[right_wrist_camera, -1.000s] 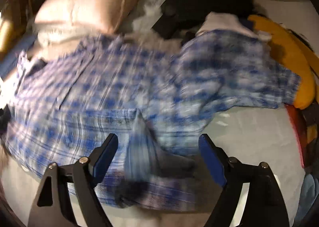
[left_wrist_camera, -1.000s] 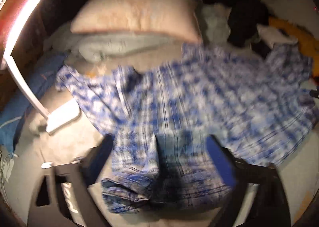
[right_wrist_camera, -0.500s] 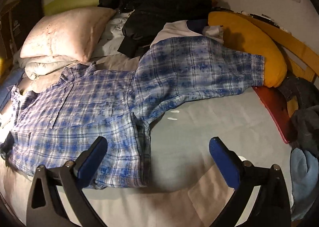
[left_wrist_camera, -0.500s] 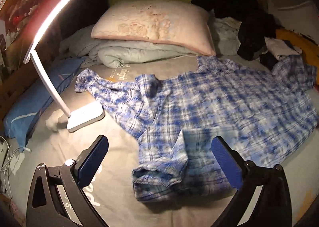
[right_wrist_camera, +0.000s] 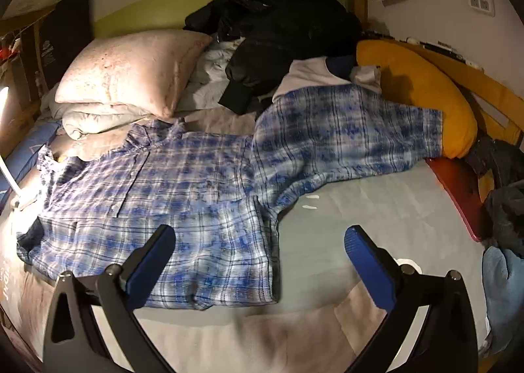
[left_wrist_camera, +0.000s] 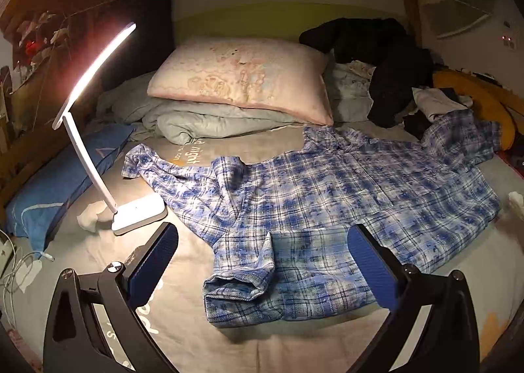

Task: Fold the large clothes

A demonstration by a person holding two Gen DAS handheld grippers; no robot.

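A bed (left_wrist_camera: 98,251) with a grey sheet is filling both views, lit from one side by a white lamp (left_wrist_camera: 137,212) standing on the sheet. The landmark is the shirt (left_wrist_camera: 327,209), a blue plaid one lying spread flat on the bed.

The left gripper (left_wrist_camera: 262,261) is hovering just short of the shirt's near hem, spread wide, holding nothing; a rolled cuff and a folded-over flap are lying between its blue pads (left_wrist_camera: 370,271). The right gripper (right_wrist_camera: 258,261) is also gaping wide and gripping nothing, hanging over the shirt's near corner (right_wrist_camera: 213,225), with one pad over the fabric and the other over bare sheet.

Beside the shirt toward the lamp, one sleeve is trailing out crumpled, its end near the lamp's base. The opposite sleeve (right_wrist_camera: 344,134) is draping up against a yellow cushion (right_wrist_camera: 422,88). Bare sheet is lying open in front of that sleeve, bounded by a red board (right_wrist_camera: 458,193) at the bed's edge.

Beyond the shirt's collar, a pink pillow (left_wrist_camera: 242,75) is resting on a folded grey quilt (left_wrist_camera: 209,121), and a heap of black clothes (right_wrist_camera: 281,35) is sitting beside the pillow against the wall.
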